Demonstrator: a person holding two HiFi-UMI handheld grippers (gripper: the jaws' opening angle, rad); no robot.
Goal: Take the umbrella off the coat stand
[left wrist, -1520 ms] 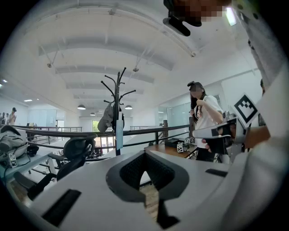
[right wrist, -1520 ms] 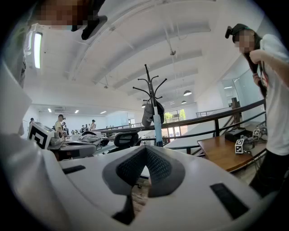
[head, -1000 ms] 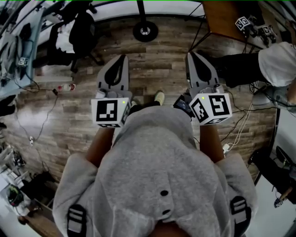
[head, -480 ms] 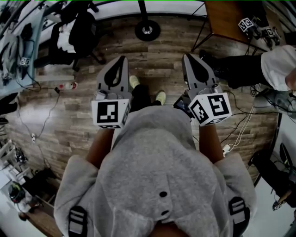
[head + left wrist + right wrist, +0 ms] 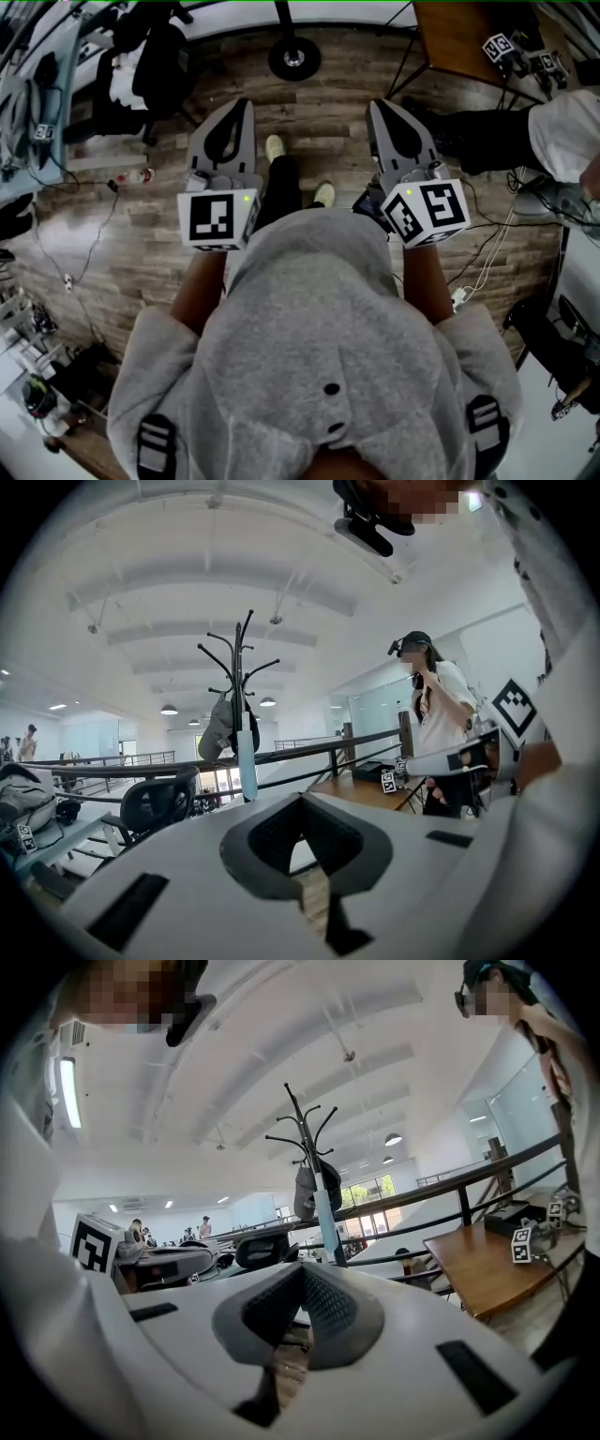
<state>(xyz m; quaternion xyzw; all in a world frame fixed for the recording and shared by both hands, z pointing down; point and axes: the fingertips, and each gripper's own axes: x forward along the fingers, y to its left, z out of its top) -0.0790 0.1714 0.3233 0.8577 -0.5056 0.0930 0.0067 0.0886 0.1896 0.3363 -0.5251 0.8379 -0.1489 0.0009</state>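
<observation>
The black coat stand (image 5: 237, 667) rises ahead of me; its round base (image 5: 293, 58) shows at the top of the head view. A folded light-blue umbrella (image 5: 246, 761) hangs straight down its pole, beside a grey bag (image 5: 217, 731). The right gripper view shows the same stand (image 5: 305, 1124) and umbrella (image 5: 324, 1218). My left gripper (image 5: 242, 105) and right gripper (image 5: 375, 105) are held out side by side, pointing at the stand and well short of it. Both are shut with nothing in them. The left gripper (image 5: 305, 803) and right gripper (image 5: 302, 1274) fill the lower half of their own views.
A person in a white top (image 5: 562, 127) stands at the right by a wooden table (image 5: 459, 37) that carries marker cubes. A black office chair (image 5: 155, 66) and a cluttered desk are at the left. Cables trail over the wooden floor. A dark railing (image 5: 356, 747) runs behind the stand.
Both grippers have moved forward toward the stand's base. My leg and light shoe have stepped forward between them.
</observation>
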